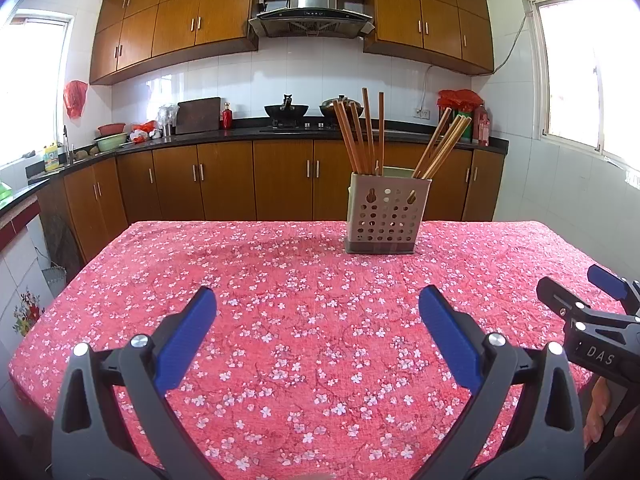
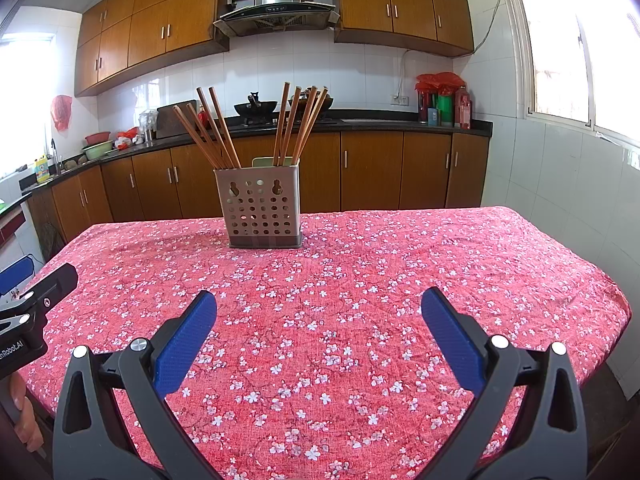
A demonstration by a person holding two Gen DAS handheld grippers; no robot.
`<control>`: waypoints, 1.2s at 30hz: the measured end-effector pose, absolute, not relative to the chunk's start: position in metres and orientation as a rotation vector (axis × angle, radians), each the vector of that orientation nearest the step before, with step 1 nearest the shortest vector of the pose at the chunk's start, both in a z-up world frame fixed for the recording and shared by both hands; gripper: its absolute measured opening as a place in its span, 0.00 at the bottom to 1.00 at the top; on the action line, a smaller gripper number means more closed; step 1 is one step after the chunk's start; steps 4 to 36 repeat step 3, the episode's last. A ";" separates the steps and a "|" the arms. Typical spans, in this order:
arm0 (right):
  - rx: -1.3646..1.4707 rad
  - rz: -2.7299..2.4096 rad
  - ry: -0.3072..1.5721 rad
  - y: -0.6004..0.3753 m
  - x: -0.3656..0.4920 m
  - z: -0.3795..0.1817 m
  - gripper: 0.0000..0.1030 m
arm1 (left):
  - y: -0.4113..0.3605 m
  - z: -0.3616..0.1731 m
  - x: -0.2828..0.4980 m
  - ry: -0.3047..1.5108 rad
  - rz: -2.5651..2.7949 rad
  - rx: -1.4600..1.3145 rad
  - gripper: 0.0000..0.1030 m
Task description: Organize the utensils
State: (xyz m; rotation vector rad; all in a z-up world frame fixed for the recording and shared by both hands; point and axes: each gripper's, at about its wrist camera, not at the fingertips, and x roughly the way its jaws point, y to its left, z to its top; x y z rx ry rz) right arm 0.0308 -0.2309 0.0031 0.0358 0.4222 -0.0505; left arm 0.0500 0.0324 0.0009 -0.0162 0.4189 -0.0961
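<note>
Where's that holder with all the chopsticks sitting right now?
The perforated holder stands upright on the far part of the red floral tablecloth, ahead of both open grippers; it appears right of centre in the left wrist view.

A red tablecloth (image 1: 304,320) printed with small pale blossoms covers the tabletop. Beyond it run brown base cabinets (image 1: 224,180) under a dark counter (image 1: 248,133). Two woks (image 1: 286,110) sit on the stove beneath a steel range hood (image 1: 312,8). A dark cutting board (image 1: 198,115) leans against the white tiles (a red bottle (image 1: 227,116) just beside it). Red plastic bags (image 2: 438,80) top the jars at the counter's right end.
</note>
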 end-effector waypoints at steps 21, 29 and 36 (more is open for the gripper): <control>0.036 -0.051 0.423 -0.231 0.032 0.003 0.98 | 0.032 0.001 0.050 0.423 -0.097 -0.017 0.96; 0.036 -0.051 0.423 -0.231 0.032 0.003 0.98 | 0.032 0.001 0.050 0.423 -0.097 -0.017 0.96; 0.036 -0.051 0.423 -0.231 0.032 0.003 0.98 | 0.032 0.001 0.050 0.423 -0.097 -0.017 0.96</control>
